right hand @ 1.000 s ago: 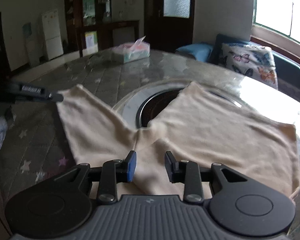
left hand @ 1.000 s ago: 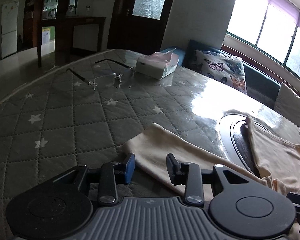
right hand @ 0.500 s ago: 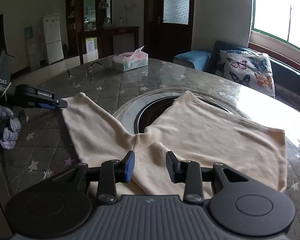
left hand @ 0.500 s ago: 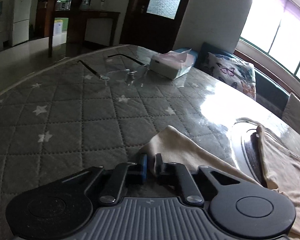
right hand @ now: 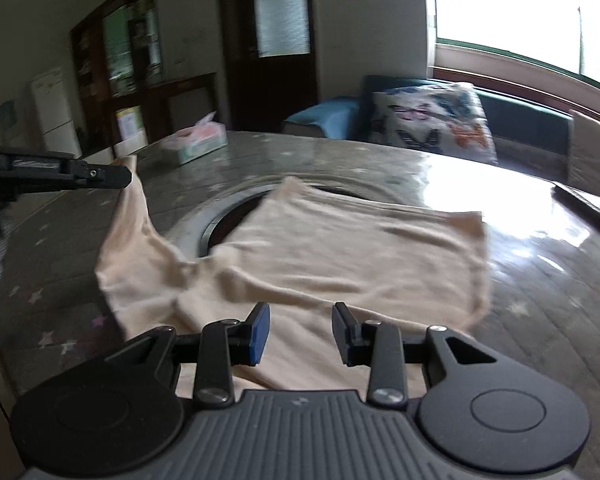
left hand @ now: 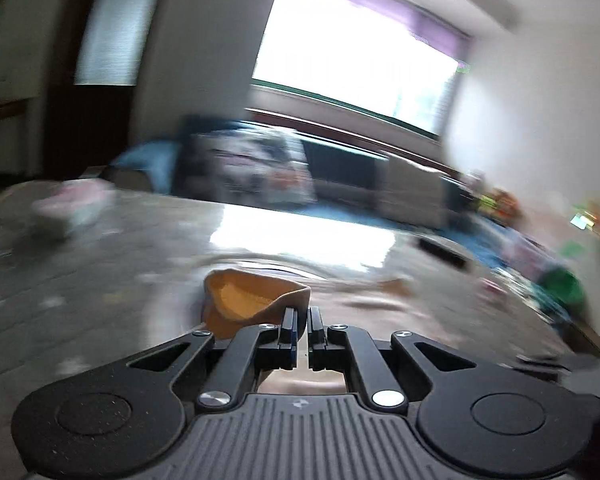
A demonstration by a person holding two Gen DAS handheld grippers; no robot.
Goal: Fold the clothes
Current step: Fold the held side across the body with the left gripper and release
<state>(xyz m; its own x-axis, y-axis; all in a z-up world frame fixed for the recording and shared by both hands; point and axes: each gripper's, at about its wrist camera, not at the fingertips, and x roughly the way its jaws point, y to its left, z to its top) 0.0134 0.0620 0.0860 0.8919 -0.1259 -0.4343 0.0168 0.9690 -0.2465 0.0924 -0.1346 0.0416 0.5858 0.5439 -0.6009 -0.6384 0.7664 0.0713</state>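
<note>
A cream pair of shorts (right hand: 340,248) lies spread over the quilted table (right hand: 52,288). My left gripper (left hand: 303,314) is shut on the end of one leg, whose hem (left hand: 248,300) bunches up just beyond the fingertips. In the right wrist view that left gripper (right hand: 120,176) holds the leg end raised off the table at the far left, the fabric hanging down from it. My right gripper (right hand: 302,316) hovers over the near edge of the shorts with its jaws apart and nothing pinched between them.
A round dark inset (right hand: 220,220) in the table lies partly under the shorts. A tissue box (right hand: 194,142) stands at the far side. A dark flat object (right hand: 584,208) lies at the right edge. A bench with a butterfly cushion (right hand: 432,120) runs under the window.
The left gripper closed on the leg end, then lifted it and swung right, blurring its view. The right gripper rose slightly and stayed open over the shorts.
</note>
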